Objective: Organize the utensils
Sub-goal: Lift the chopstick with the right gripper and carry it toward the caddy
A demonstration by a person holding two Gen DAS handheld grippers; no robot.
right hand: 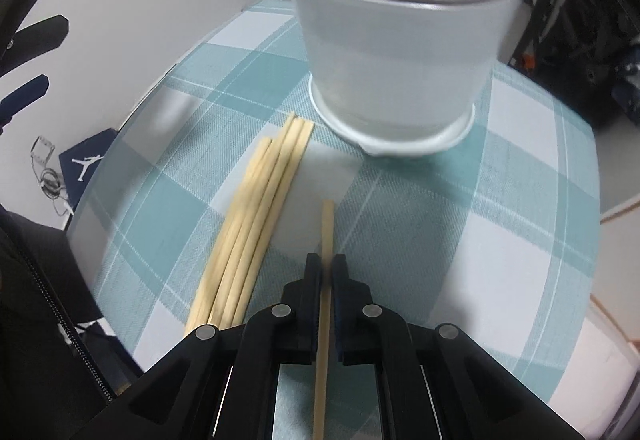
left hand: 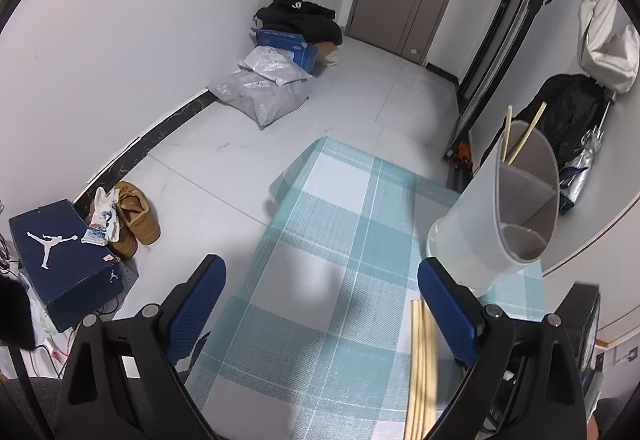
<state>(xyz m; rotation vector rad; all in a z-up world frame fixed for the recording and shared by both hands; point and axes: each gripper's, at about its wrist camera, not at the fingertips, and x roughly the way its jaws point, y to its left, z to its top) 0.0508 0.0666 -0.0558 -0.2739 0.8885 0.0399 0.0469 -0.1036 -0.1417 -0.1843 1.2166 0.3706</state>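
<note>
A white utensil holder with a grey divided inside stands on the teal checked tablecloth. In the left wrist view the holder has two chopsticks sticking out of its far compartment. Several pale wooden chopsticks lie in a bundle on the cloth left of my right gripper, which is shut on a single chopstick pointing toward the holder. My left gripper hovers open over the cloth with nothing between its blue pads; the bundle lies by its right finger.
The table's edge drops to a tiled floor at the left. On the floor are a dark blue shoe box, brown shoes, grey bags and a blue box. A dark sleeve shows at lower left.
</note>
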